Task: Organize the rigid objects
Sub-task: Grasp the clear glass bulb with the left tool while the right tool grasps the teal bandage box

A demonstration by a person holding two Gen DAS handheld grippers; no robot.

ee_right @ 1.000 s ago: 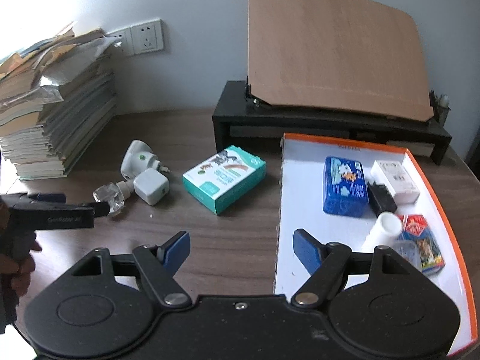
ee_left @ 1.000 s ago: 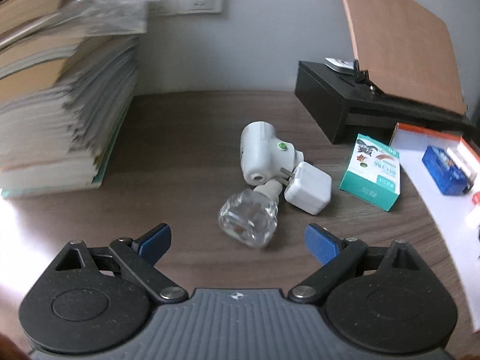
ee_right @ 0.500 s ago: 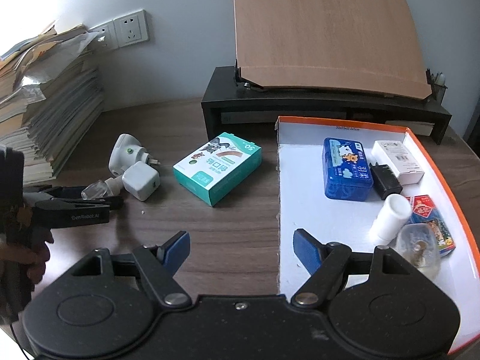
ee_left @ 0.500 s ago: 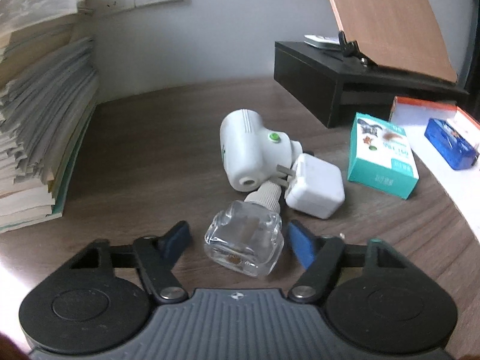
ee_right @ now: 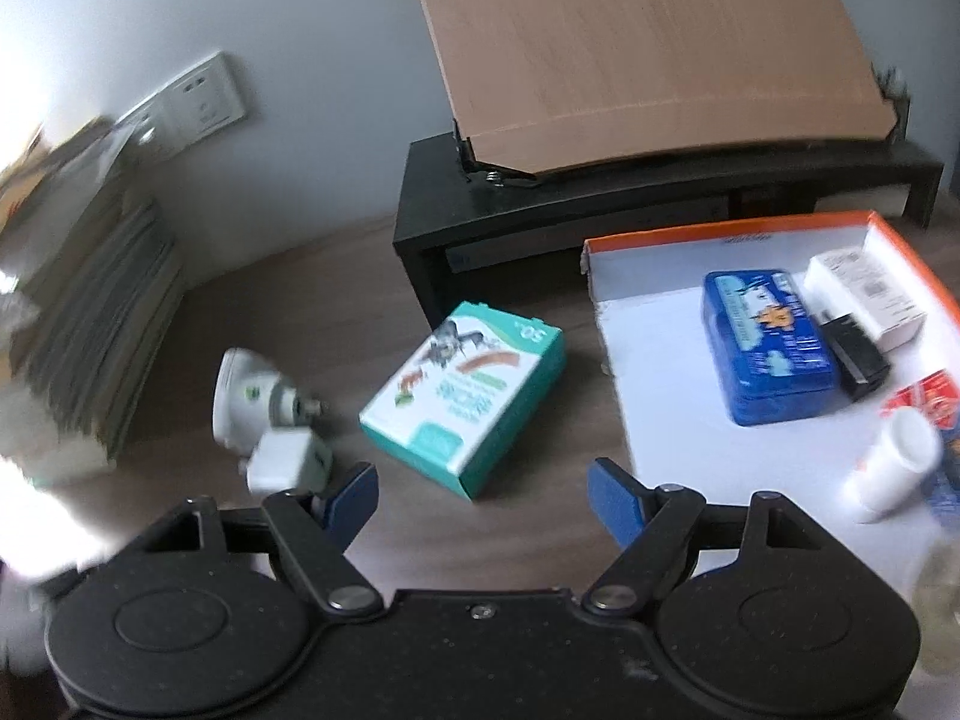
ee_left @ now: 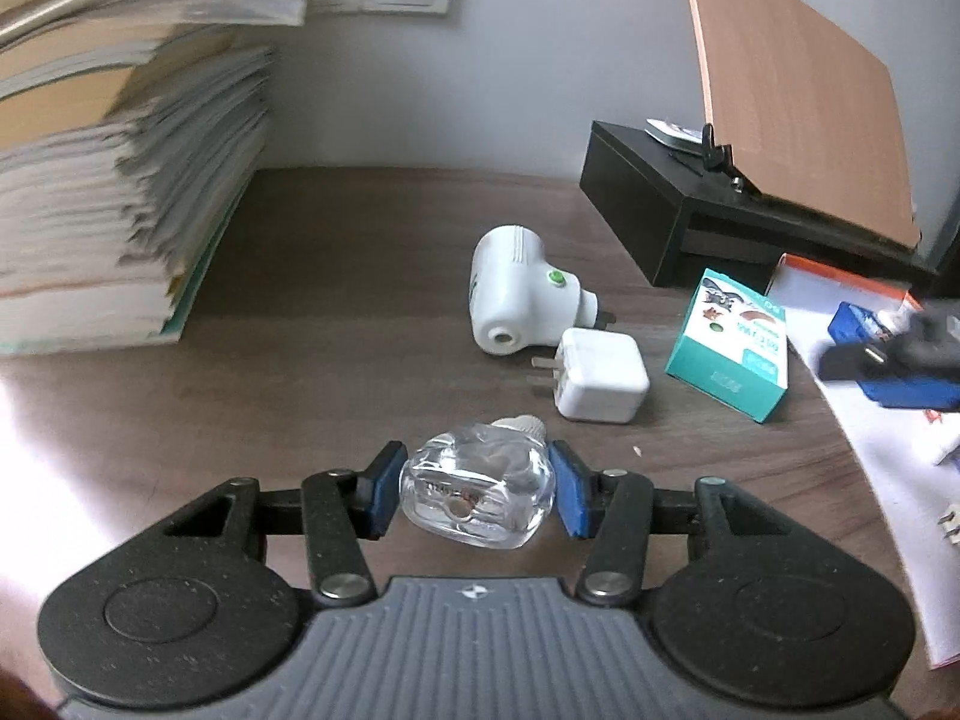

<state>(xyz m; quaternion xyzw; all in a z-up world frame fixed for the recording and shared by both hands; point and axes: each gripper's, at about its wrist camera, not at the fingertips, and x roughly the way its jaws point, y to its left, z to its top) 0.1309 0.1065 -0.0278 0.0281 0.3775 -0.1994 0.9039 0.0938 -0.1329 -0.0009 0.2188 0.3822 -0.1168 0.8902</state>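
A clear glass bottle (ee_left: 477,480) with a white neck lies between the blue pads (ee_left: 384,492) of my left gripper (ee_left: 477,495). Its jaws are closing and both pads touch the bottle's sides. Just beyond lie a white plug-in device (ee_left: 516,294) and a white charger cube (ee_left: 600,375), apart from the bottle. A teal box (ee_right: 465,396) lies on the table just ahead of my right gripper (ee_right: 483,495), which is open with nothing between its fingers. To the right is a white tray with an orange rim (ee_right: 660,360).
The tray holds a blue box (ee_right: 771,342), a white box (ee_right: 864,294), a black adapter (ee_right: 855,354) and a white tube (ee_right: 894,462). A tall stack of books (ee_left: 108,192) stands at the left. A black stand (ee_left: 660,222) bears a tilted wooden board (ee_left: 798,90).
My left jaws have narrowed from wide open until the pads touch the bottle, which now sits clear of the white plug-in device. My right gripper has shifted left and rolled, tilting its view.
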